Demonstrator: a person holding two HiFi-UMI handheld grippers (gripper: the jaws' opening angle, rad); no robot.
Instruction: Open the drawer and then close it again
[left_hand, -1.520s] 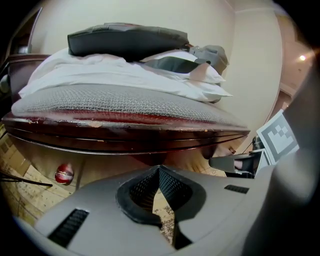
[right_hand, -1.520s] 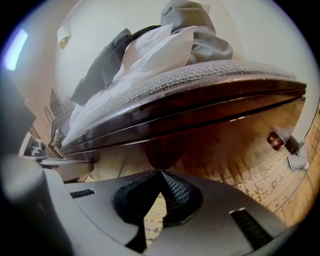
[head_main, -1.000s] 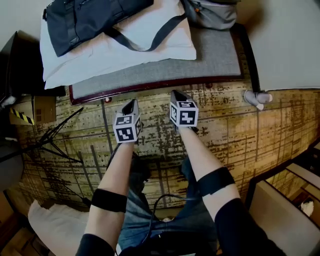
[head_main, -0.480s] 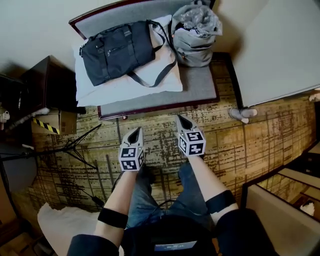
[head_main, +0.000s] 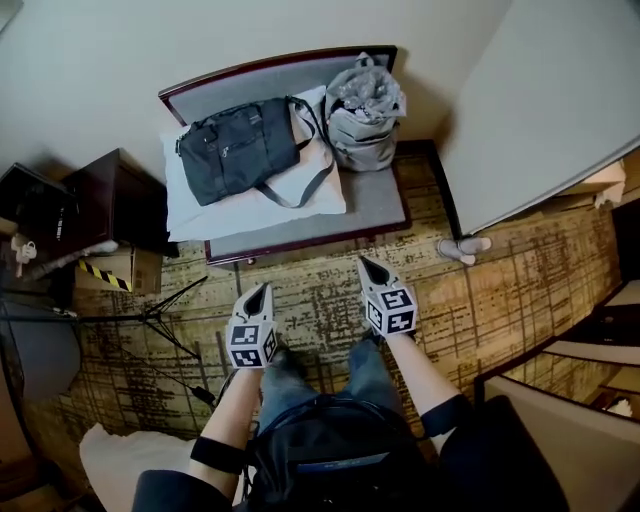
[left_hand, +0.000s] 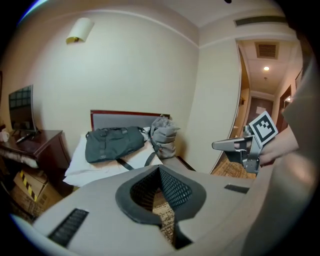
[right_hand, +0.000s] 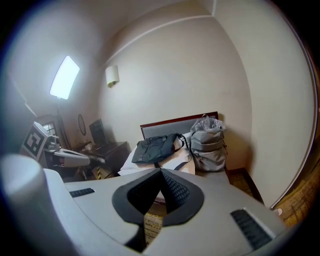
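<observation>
Entry: person standing, both claws raised over the carpet (head_main: 500, 290).

Far left of the left claw (head_main: 265, 290): a dark wood cabinet (head_main: 115, 195). A cardboard box (head_main: 125, 270) with striped tape sits just beside it, and thin tripod legs (head_main: 165, 310) lie between the box and the claw.

Drawer: no drawer front can be made out in any view. Judgement: the cabinet is the likeliest place for it. It lies well apart from both claws, off to the left.

Left claw: jaws pressed together, nothing between them. Tips point forward and somewhat down.

Ahead of both claws, beyond the tips: a cushioned seat (head_main: 375, 200) with a wooden back. On it lies a white pillow (head_main: 200, 215) with a dark bag (head_main: 235, 150) on top. A grey backpack (head_main: 362, 115) stands upright beside the bag, more in line with the right claw (head_main: 364, 263).

Right claw: jaws closed as well, empty, aimed like the left. The two claws are side by side, apart, and touch nothing.

Right of the right claw: a pale slipper (head_main: 462, 246) on the carpet, then a large white panel (head_main: 540, 110), perhaps a door.

Progress, judged: neither claw is at a handle, so no pull or push is in hand. The pictures do not show whether the drawer has been worked or is still to be reached. If it is still to come, the whole job remains: approach, grip, pull out, push back.
</observation>
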